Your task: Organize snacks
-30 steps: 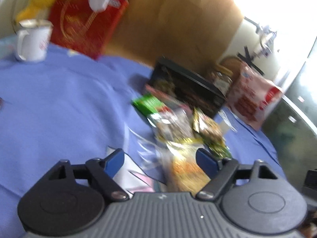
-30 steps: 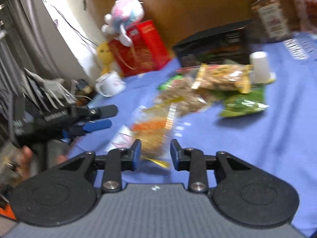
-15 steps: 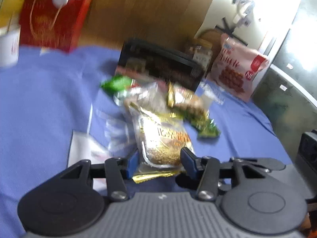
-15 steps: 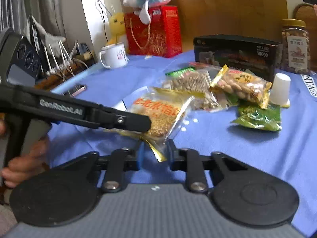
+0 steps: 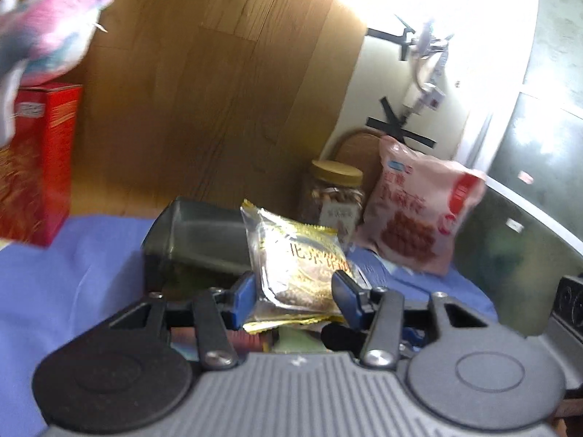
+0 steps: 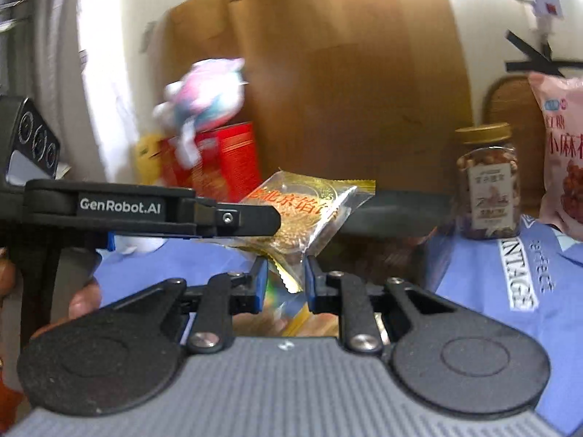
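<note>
So since a second ago I've got the gold snack packet (image 5: 300, 273) up off the blue tablecloth (image 5: 65, 276), where it was lying with the other snacks, and both sets of jaws have just been closing on it. Left gripper (image 5: 293, 291) is pinching the packet across its width, blue pads tight on both sides. Right gripper (image 6: 283, 279) is nipping the crimped bottom corner of the same packet (image 6: 306, 215), the left tool reaching in from the side. Just past the packet sits a dark open box (image 5: 196, 240). Beyond that, off to the right, a gold-lidded nut jar (image 6: 488, 185) and a pink bag (image 5: 419, 211). Far left is the red box (image 6: 222, 160), plush toy (image 6: 204, 98) on top.
</note>
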### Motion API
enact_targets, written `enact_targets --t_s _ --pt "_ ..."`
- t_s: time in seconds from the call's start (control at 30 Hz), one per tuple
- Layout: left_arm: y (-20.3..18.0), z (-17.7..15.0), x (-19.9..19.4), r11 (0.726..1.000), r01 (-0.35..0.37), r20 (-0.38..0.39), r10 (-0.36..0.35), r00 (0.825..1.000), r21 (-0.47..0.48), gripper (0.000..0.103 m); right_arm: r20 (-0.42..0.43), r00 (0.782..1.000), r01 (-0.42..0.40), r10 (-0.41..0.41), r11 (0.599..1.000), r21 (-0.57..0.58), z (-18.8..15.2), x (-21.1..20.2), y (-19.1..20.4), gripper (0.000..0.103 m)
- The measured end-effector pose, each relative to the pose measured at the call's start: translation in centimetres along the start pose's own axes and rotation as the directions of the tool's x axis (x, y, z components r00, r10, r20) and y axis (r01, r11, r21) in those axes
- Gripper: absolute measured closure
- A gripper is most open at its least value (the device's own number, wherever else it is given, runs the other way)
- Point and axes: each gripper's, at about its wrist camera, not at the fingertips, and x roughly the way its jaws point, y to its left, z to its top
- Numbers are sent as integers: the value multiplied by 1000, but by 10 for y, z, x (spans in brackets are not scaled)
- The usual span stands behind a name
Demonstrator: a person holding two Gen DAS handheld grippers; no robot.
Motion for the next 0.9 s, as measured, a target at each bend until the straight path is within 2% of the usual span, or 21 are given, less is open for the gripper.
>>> enact_targets --t_s 0.1,0.23,0.3,0.33,0.37,0.43,0.47,0.5,0.57,0.63,0.67,0.77,0.9 --pt "8 16 41 999 -12 -38 11 999 -31 58 -23 999 30 -29 998 61 12 25 -24 79" --pt "14 21 75 998 -61 -60 60 996 -22 55 -33 995 98 -97 994 47 13 39 -37 73" --pt "16 25 70 998 -64 -26 64 998 -6 42 -3 995 99 -99 993 63 12 30 -43 70" --pt "20 28 62 996 -93 33 93 995 -1 37 22 995 92 -94 993 79 12 22 -48 69" --pt "24 30 56 989 -146 80 145 986 2 29 37 995 93 -97 992 85 12 17 -51 68" --pt "36 35 55 953 -302 121 298 947 8 27 52 991 121 -127 988 94 7 6 -57 63" --pt "43 36 60 937 -350 104 348 932 6 27 45 990 125 -130 987 102 6 6 -63 61" --pt "54 36 67 929 -371 64 371 927 -11 27 32 992 121 -126 987 110 2 4 -65 60" --pt "76 32 83 933 -352 -48 349 936 -72 32 -6 995 103 -103 989 102 -4 7 -66 59" --pt "87 23 98 935 -335 -147 318 937 -112 44 -44 994 101 -98 992 80 -8 15 -65 59" --pt "89 17 103 940 -315 -189 288 939 -132 58 -58 993 104 -100 992 74 -9 19 -65 59" --pt "78 4 98 938 -318 -183 292 939 -136 53 -76 989 136 -129 987 91 -9 27 -72 58" --pt "64 -5 83 935 -315 -182 286 941 -163 53 -70 985 166 -158 979 120 -9 25 -83 56"
